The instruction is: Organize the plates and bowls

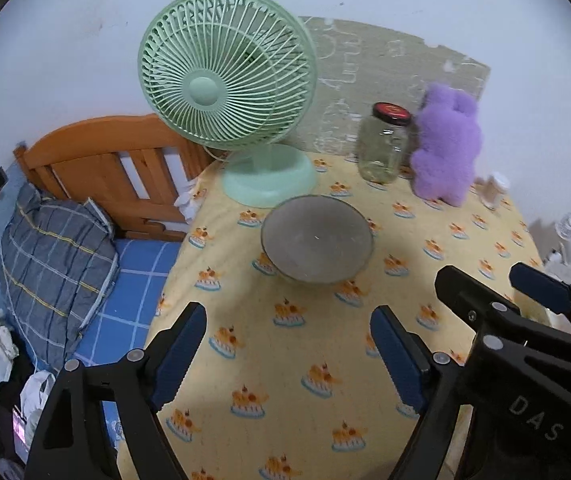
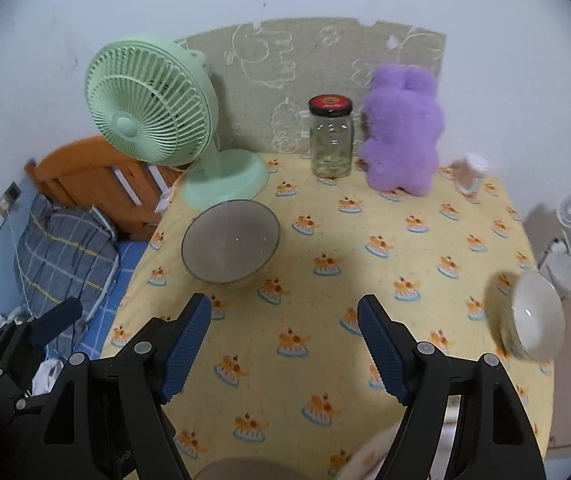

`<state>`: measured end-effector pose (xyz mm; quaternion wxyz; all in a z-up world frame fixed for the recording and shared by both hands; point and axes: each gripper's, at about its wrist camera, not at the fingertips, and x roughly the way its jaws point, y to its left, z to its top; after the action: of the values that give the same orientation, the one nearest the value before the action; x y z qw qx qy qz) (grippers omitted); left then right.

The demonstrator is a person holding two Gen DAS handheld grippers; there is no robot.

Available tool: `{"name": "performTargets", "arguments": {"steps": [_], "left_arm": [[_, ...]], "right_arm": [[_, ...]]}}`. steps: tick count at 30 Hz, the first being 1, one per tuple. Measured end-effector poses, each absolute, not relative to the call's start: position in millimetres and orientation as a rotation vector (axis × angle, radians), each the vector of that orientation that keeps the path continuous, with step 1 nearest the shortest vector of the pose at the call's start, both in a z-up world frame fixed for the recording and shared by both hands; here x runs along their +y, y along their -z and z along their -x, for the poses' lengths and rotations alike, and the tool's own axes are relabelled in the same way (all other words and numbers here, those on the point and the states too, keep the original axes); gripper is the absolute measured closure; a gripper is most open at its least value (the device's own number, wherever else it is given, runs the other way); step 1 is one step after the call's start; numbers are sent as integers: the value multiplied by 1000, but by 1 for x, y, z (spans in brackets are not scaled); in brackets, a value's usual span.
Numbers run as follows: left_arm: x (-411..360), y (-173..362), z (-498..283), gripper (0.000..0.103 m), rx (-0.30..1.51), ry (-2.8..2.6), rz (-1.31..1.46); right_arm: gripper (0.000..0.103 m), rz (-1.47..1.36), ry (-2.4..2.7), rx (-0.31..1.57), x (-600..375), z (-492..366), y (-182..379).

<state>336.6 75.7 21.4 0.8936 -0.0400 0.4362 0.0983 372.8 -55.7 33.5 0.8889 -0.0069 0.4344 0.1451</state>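
Both our left gripper (image 1: 287,354) and right gripper (image 2: 283,346) hang spread and empty over the yellow tablecloth (image 2: 365,280). The white bowl (image 2: 535,316) sits at the table's right edge; a careless nudge could tip it off. The grey bowl (image 1: 317,238) near the green fan (image 1: 227,88) looks empty, as does the lidded glass jar (image 2: 331,138).

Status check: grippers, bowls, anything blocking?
Left gripper and right gripper both open, empty, above the table. Grey bowl upright by green fan; white bowl at the table's right edge. Path to both clear.
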Motion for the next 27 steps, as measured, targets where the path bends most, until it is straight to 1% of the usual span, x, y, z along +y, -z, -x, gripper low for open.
{"name": "performTargets", "arguments": {"steps": [7,9,11,14,20,22,23,25,27], "left_arm": [[82,-7,-372,20,897,-275,75],[84,0,-381,23,911,-273,86],[84,8,-391,28,923,-263,94],[86,20,-408,32,927,-264,94],[99,47,-435,37,966,-277,147],[101,52,-441,38,971,-283,148],[101,54,-444,41,969,-284,145],[100,58,-450,43,968,-301,129],[102,62,-455,46,976,-316,126]], "right_arm": [[25,14,-356,904,-39,-416,-13],[25,15,-353,927,-33,-429,-3],[25,7,-357,942,-31,-440,4],[25,6,-366,945,-22,-455,18],[25,24,-355,972,-8,-482,44],[26,12,-351,978,-8,-488,51],[28,1,-347,983,-8,-492,54],[32,-4,-339,988,-6,-498,59],[38,0,-328,996,-2,-503,63]]}}
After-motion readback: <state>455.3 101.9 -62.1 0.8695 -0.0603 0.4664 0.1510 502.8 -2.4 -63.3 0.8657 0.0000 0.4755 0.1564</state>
